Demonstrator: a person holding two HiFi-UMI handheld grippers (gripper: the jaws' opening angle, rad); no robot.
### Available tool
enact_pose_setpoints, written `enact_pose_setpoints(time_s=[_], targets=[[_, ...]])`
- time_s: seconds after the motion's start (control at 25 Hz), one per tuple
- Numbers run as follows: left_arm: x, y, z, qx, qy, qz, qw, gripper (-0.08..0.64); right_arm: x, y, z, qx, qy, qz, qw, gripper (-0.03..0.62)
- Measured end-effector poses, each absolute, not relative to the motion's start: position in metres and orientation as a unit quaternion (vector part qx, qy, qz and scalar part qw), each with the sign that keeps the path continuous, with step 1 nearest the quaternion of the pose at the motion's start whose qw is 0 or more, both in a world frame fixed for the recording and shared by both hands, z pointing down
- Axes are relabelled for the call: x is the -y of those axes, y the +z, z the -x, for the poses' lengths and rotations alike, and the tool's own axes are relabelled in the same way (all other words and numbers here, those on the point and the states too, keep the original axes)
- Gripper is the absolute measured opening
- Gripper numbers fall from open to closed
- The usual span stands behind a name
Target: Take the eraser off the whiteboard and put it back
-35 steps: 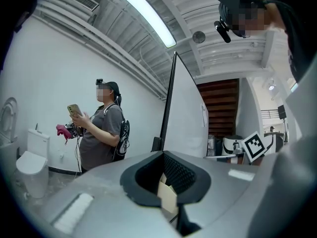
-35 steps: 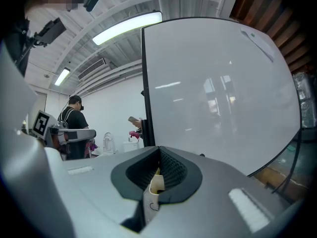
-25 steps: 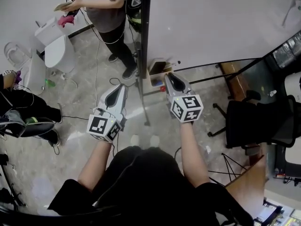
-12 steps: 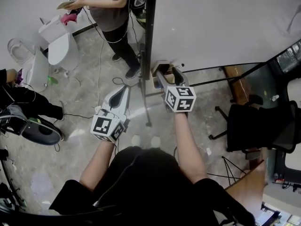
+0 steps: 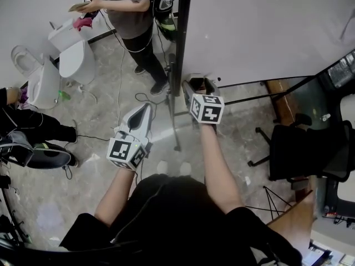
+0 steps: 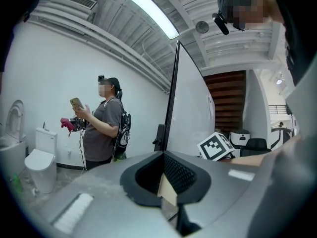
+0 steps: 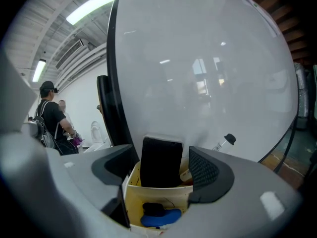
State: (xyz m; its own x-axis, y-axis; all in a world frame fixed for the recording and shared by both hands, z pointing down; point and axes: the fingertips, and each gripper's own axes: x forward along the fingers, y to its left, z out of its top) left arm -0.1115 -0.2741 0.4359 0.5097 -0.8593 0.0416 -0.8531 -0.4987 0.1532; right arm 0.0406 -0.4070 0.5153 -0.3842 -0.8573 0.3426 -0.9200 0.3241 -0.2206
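Observation:
A black eraser (image 7: 161,161) stands upright in a cream box (image 7: 156,195) at the bottom of the whiteboard (image 7: 198,73). My right gripper (image 7: 162,170) reaches over that box with a jaw on each side of the eraser. Its jaws are opening and the pads stand apart from the eraser. In the head view the right gripper (image 5: 198,86) is at the board's lower left corner. My left gripper (image 5: 145,108) hangs lower left of it, level, shut and empty; in its own view the left gripper (image 6: 166,157) points past the board's edge.
A blue object (image 7: 161,217) lies in the box's bottom and a capped marker (image 7: 224,142) sits by the board. The board's black post (image 5: 180,37) rises beside the box. A person (image 5: 130,10) stands behind near a toilet (image 5: 69,51). A black chair (image 5: 310,148) stands at right.
My right gripper has moved forward and down to the box, and its jaws have spread from nearly shut to wide, letting go of the eraser. The left gripper has stayed put.

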Motion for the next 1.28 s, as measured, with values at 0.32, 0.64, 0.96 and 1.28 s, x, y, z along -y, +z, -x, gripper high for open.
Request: enact_pose_setpoints(time_s=[0.32, 0.64, 0.96, 1.28], targets=[[0.273, 0.436, 0.119, 0.495, -0.018, -0.865, 0.075, 0.003, 0.411, 0.52, -0.038, 0.801, 0.198, -0.558, 0.086, 0.348], [0.271, 0.436, 0.128, 0.499, -0.017, -0.863, 0.076, 0.003, 0.415, 0.525, -0.042, 0.793, 0.203, -0.569, 0.082, 0.306], [0.27, 0.433, 0.136, 0.503, -0.018, -0.861, 0.073, 0.003, 0.415, 0.522, -0.042, 0.795, 0.191, -0.57, 0.081, 0.267], [0.27, 0.427, 0.135, 0.503, -0.025, -0.861, 0.068, 0.003, 0.408, 0.494, -0.049, 0.806, 0.155, -0.57, 0.044, 0.267]])
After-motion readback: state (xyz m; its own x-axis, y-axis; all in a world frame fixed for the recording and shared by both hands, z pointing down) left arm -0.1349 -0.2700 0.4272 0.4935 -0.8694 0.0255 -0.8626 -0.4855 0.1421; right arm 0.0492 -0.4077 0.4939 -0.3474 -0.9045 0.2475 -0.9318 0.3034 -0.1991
